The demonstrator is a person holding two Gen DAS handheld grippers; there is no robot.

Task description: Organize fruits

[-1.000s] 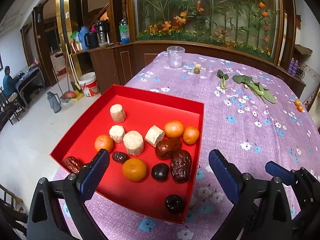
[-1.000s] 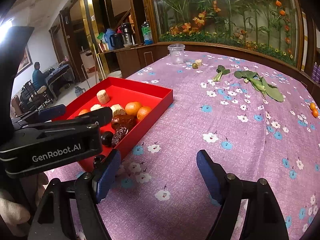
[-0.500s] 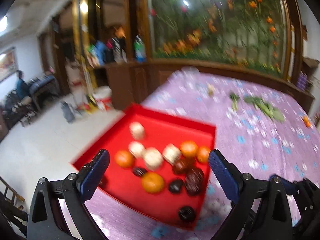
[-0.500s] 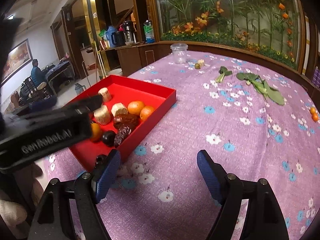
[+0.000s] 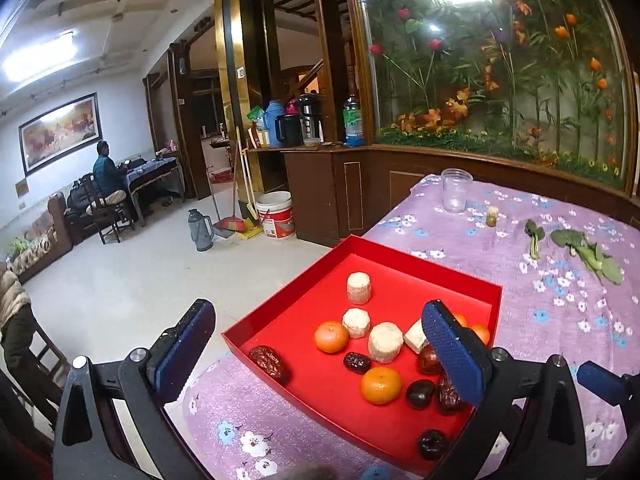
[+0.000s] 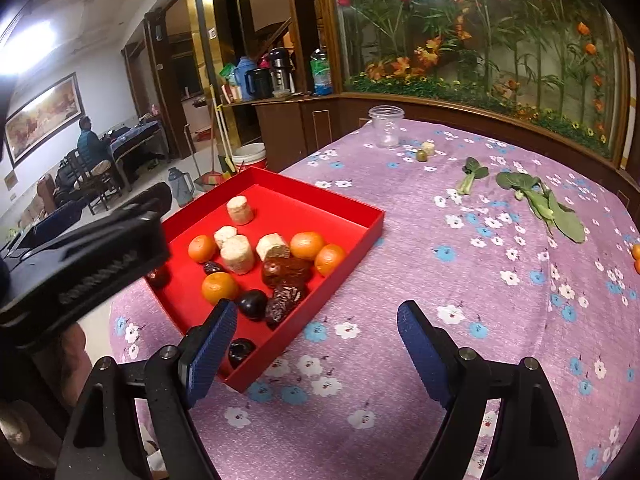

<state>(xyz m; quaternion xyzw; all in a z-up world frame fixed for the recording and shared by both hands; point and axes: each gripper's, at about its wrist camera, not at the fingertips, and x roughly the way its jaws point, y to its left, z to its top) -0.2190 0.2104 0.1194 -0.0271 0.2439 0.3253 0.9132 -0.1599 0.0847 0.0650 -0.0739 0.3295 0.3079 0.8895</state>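
A red tray sits at the table's left edge, holding several oranges, dark dates and pale cylindrical chunks. My left gripper hovers open above the tray's near corner, its jaws wide apart and touching nothing. In the right wrist view the same tray lies ahead to the left with its oranges. My right gripper is over the purple cloth beside the tray's right side; its jaws are opening with nothing between them. The left gripper's body fills that view's left side.
A floral purple cloth covers the table. At the far end stand a clear plastic cup, a small green fruit and leafy greens. Two small oranges lie at the right edge. The table's left edge drops to the floor.
The left gripper has risen and tilted up, so the tray now sits lower and further right in its view. The right gripper lifted slightly and its jaws spread a little wider.
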